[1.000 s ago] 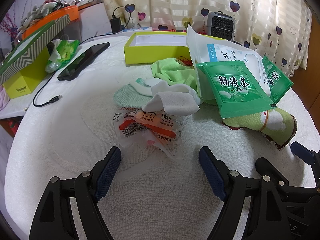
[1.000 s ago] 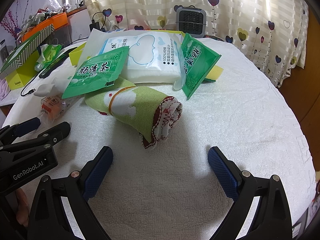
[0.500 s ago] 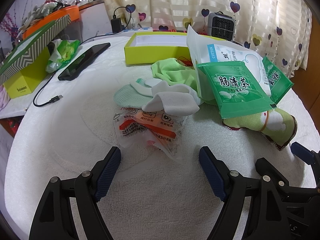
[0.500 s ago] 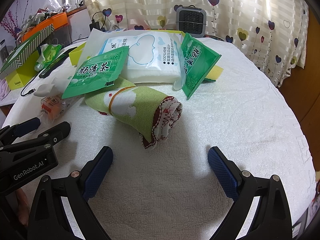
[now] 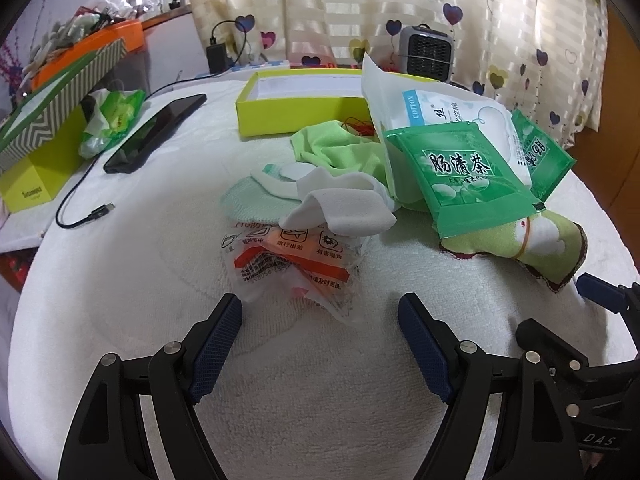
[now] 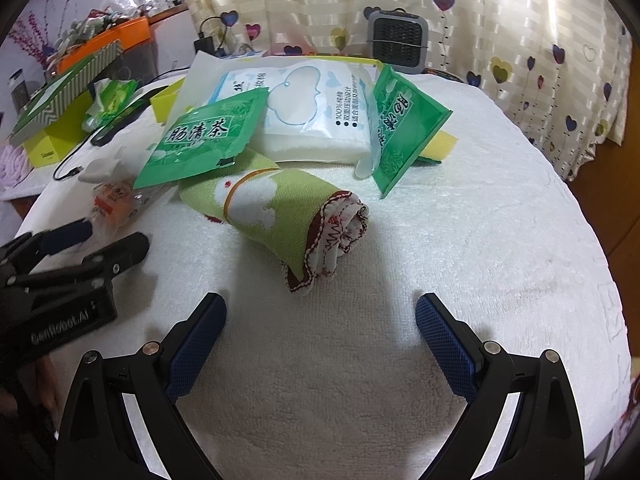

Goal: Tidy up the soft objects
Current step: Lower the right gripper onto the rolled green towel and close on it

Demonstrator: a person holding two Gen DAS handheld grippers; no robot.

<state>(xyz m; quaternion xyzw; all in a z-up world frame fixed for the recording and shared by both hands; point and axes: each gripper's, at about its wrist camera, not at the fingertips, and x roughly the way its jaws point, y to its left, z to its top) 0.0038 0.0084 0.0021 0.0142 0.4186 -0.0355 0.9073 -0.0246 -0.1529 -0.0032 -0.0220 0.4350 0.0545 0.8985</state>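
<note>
A pile of soft things lies on a white towel-covered table [image 5: 120,264]. It holds a white sock [image 5: 340,208], a pale green sock [image 5: 248,202], a light green cloth [image 5: 340,148], a clear orange-printed packet [image 5: 292,260], green tea packets [image 5: 460,176] [image 6: 404,128], a white cotton-pad bag [image 5: 444,112] [image 6: 312,120] and a rolled green patterned cloth [image 5: 520,244] [image 6: 288,212]. My left gripper [image 5: 320,312] is open and empty just before the orange packet. My right gripper [image 6: 320,308] is open and empty just before the rolled cloth.
An open yellow-green box [image 5: 300,108] stands behind the pile. A black phone [image 5: 156,132] and a cable [image 5: 80,208] lie at the left, beside a yellow box [image 5: 36,176] with a striped lid. A small grey heater [image 6: 398,44] stands at the back by the curtain.
The left gripper, seen in the right wrist view, has shifted slightly and is blurred. Nothing else has visibly moved.
</note>
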